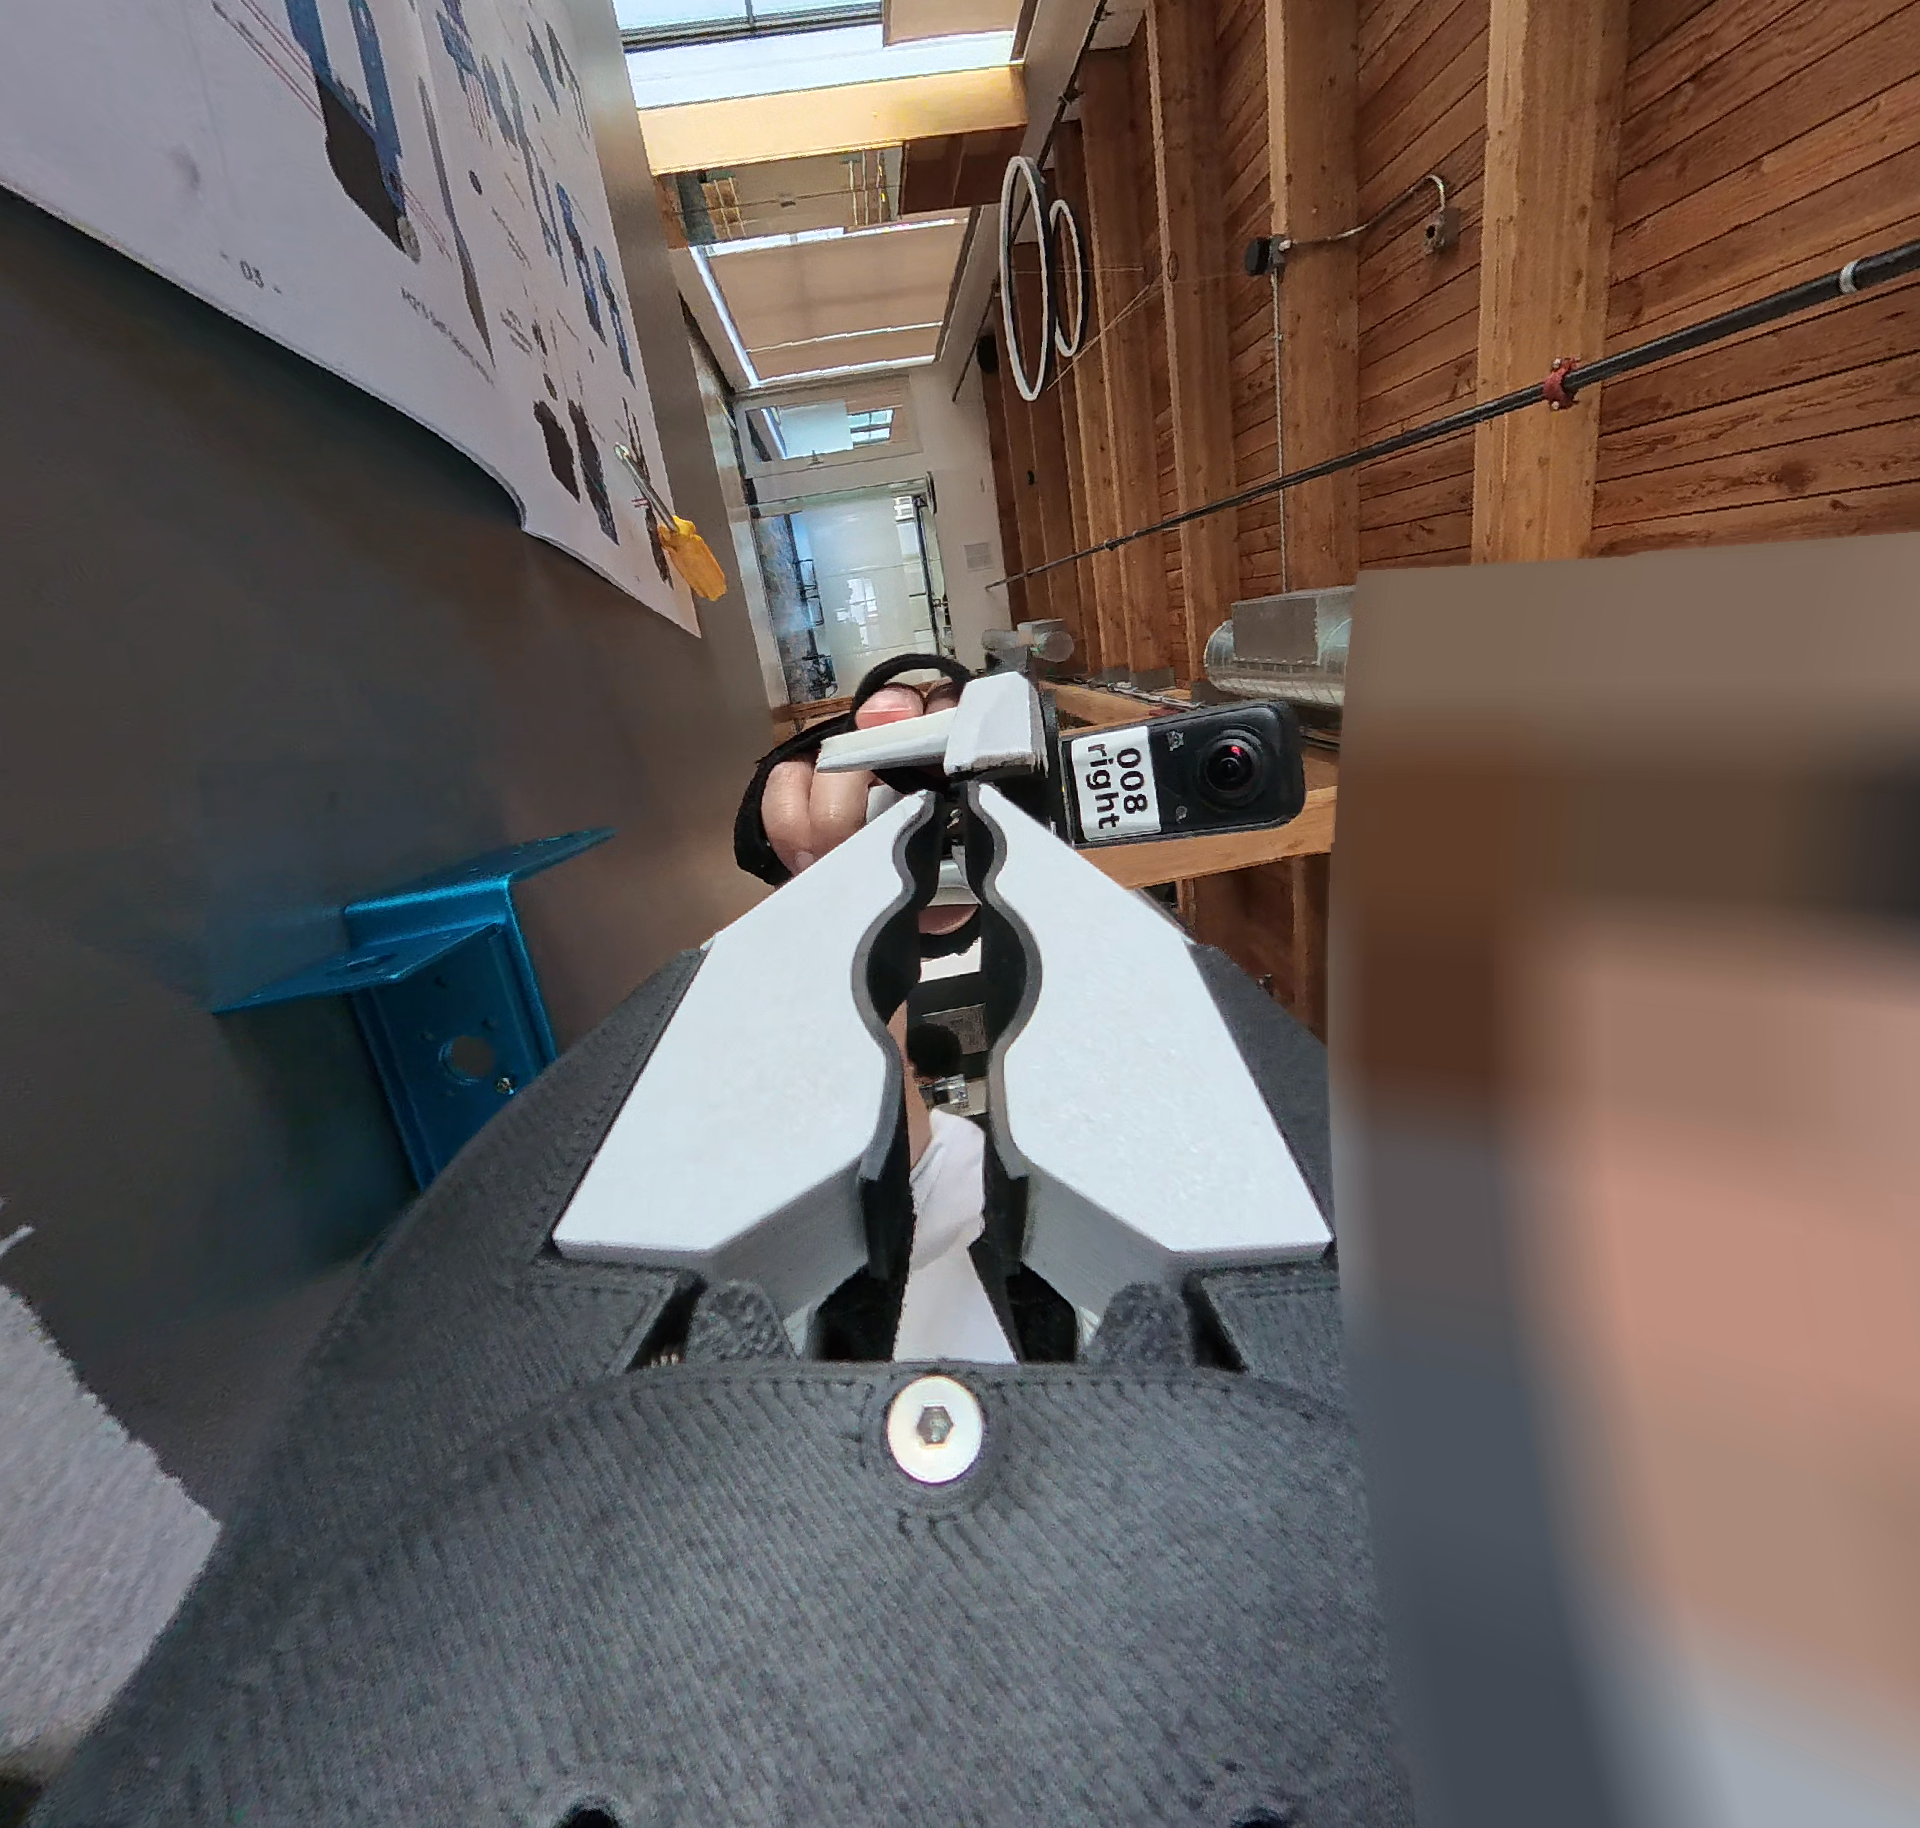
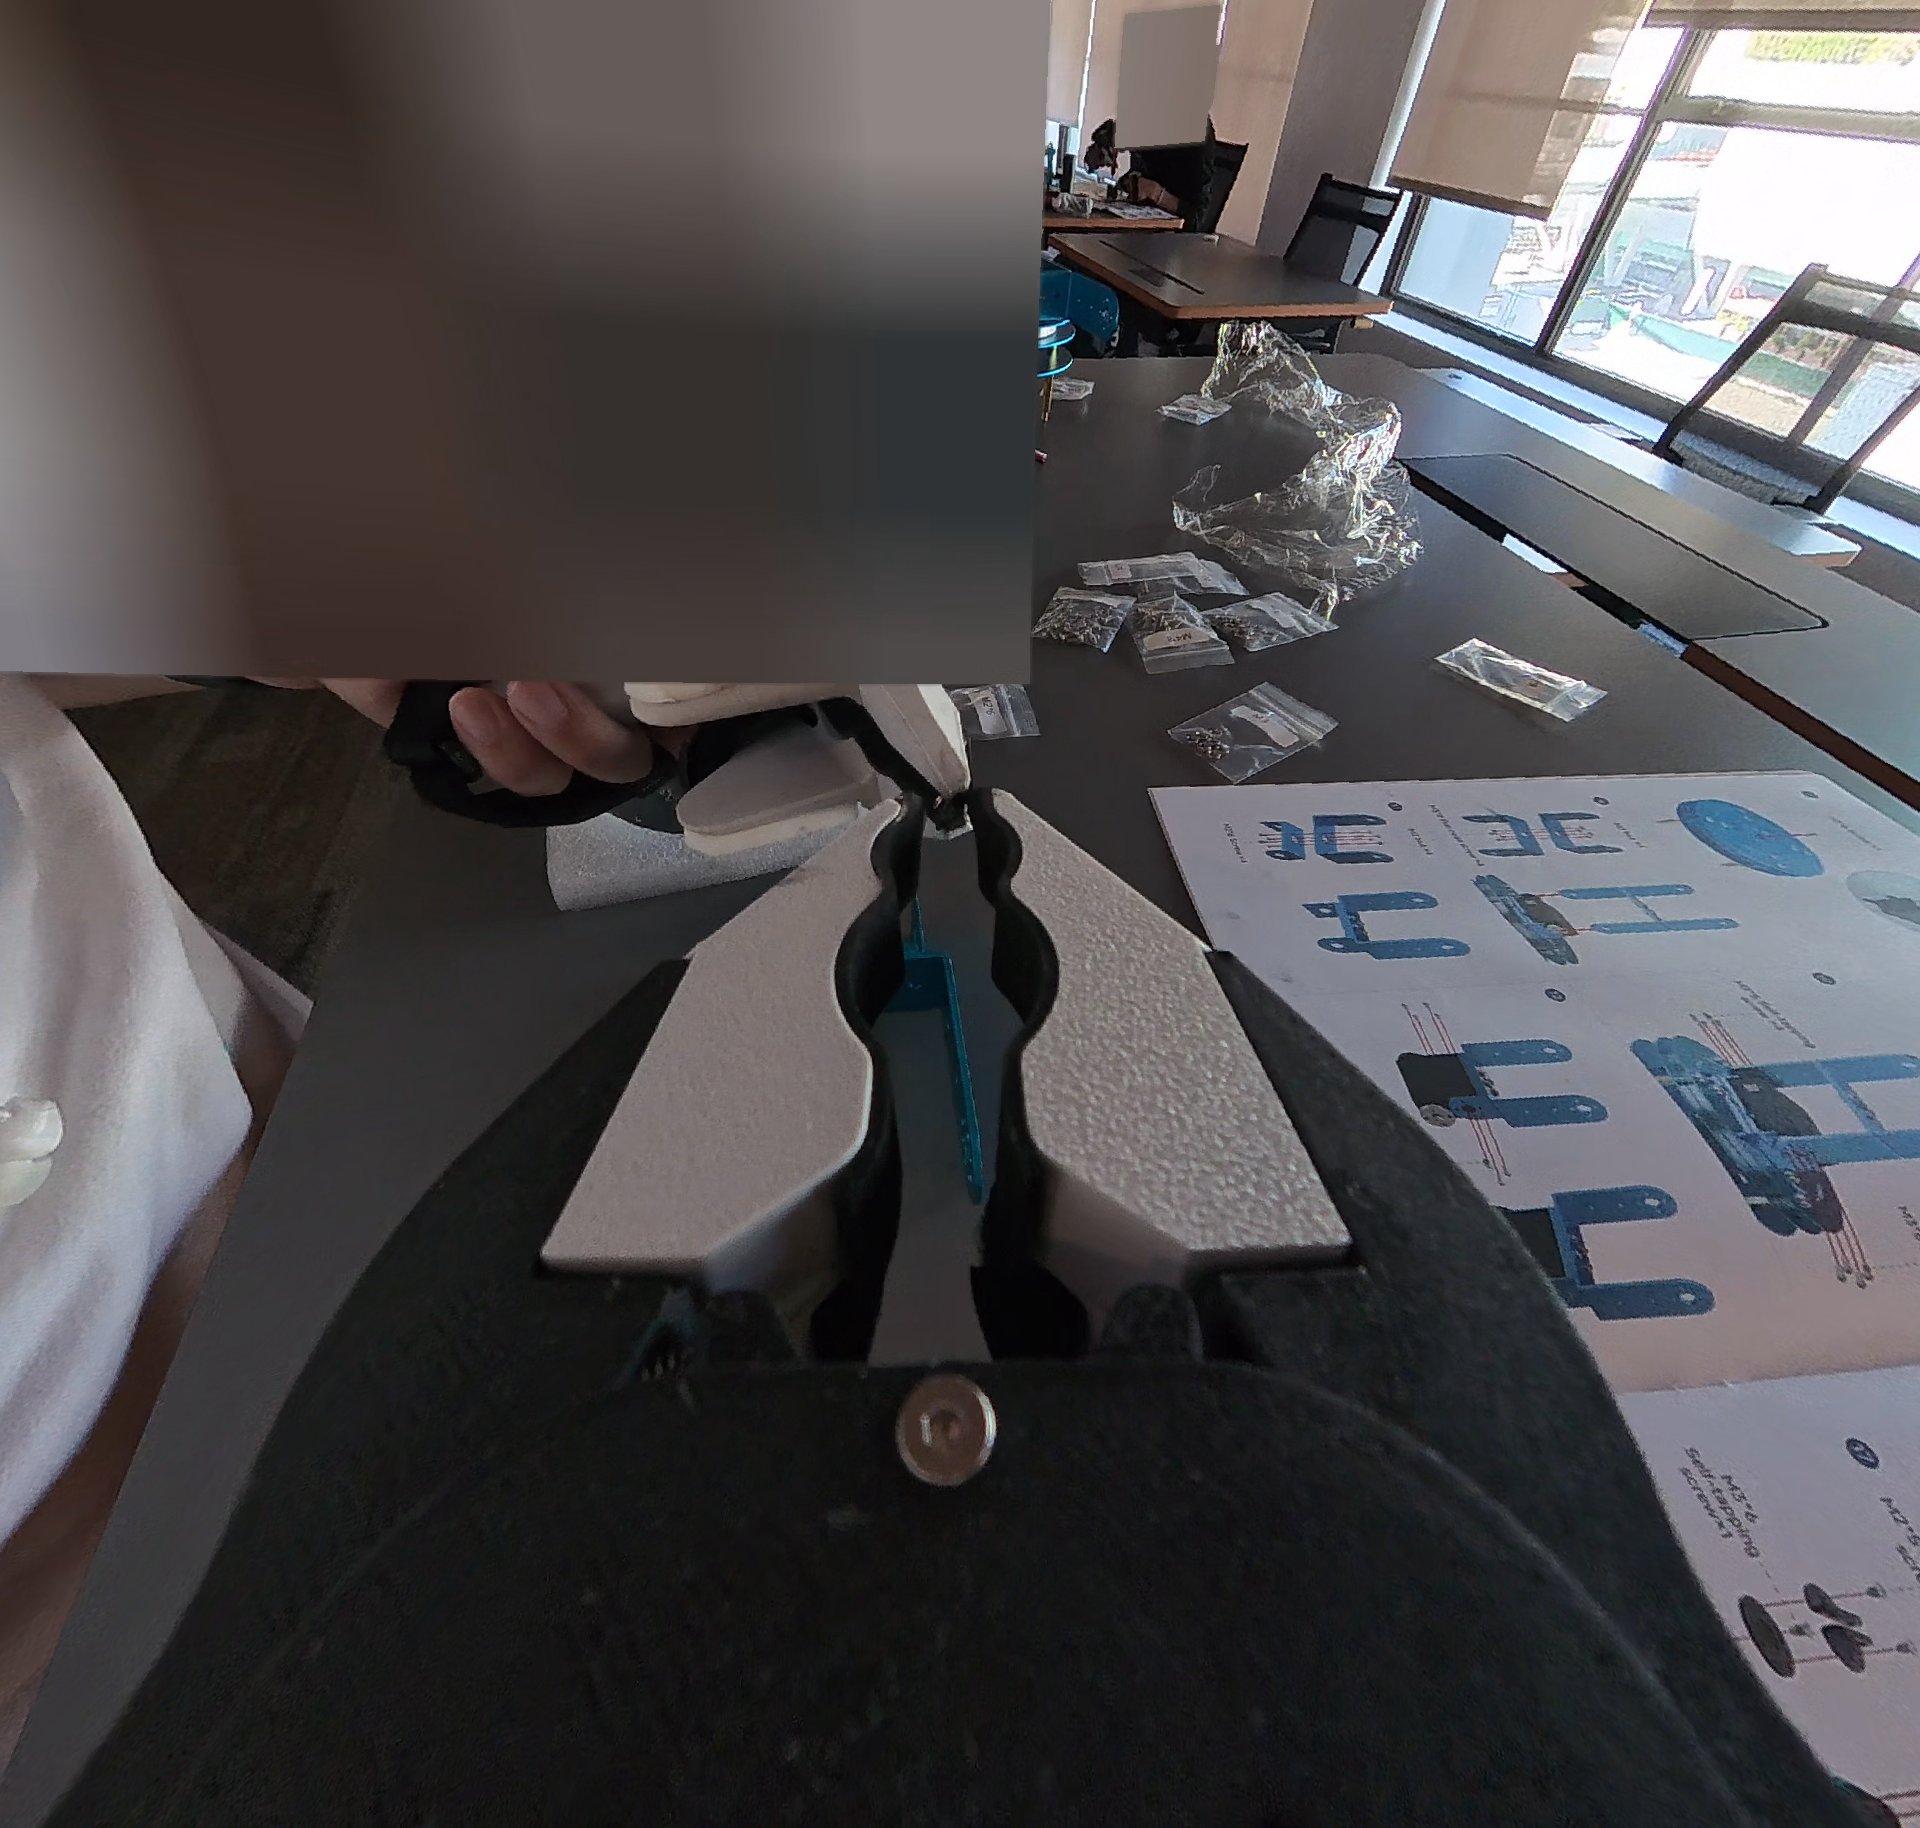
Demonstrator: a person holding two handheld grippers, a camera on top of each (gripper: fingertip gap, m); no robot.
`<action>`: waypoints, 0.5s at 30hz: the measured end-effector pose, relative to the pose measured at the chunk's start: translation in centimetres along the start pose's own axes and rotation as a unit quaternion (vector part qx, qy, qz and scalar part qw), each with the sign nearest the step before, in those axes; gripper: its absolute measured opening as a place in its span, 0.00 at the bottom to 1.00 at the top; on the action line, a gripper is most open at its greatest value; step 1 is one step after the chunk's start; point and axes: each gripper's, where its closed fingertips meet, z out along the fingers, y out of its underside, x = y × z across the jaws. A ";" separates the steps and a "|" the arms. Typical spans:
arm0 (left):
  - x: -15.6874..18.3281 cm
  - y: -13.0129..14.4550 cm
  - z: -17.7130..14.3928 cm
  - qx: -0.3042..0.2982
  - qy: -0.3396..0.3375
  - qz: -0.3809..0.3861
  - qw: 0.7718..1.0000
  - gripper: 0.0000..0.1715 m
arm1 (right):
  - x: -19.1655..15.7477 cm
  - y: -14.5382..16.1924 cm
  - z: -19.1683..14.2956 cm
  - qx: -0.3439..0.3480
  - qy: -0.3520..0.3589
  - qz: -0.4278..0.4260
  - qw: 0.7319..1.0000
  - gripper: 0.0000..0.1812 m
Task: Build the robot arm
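My left gripper (image 1: 953, 804) and my right gripper (image 2: 948, 814) meet tip to tip above a dark table (image 2: 468, 999). Both have their jaws almost closed on a small metal part (image 2: 951, 822), too small to identify. The right gripper (image 1: 971, 765) shows ahead in the left wrist view, with a hand and a camera behind it. The left gripper (image 2: 935, 789) shows ahead in the right wrist view. A blue metal bracket (image 1: 447, 978) stands on the table below; it also shows through the right gripper's gap (image 2: 940, 1040).
A printed instruction sheet (image 2: 1558, 1051) lies on the table, with a yellow-handled screwdriver (image 1: 691, 552) on it. Several small bags of hardware (image 2: 1174, 625) and crumpled clear plastic (image 2: 1299, 469) lie farther off. A white foam piece (image 2: 644, 869) lies near the table edge. Left and right tips are no more than a few centimetres apart.
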 end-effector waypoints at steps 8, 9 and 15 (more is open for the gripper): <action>0.2 0.1 0.1 -0.003 0.003 0.010 1.000 0.02 | 0.1 -0.1 -0.1 0.014 -0.007 0.014 1.000 0.04; 0.2 0.1 0.1 -0.004 0.002 0.009 1.000 0.02 | 0.1 -0.1 -0.1 0.014 -0.008 0.015 1.000 0.04; 0.3 0.2 0.1 -0.008 0.001 0.020 1.000 0.03 | 0.0 -0.2 -0.2 0.021 -0.013 0.020 0.999 0.04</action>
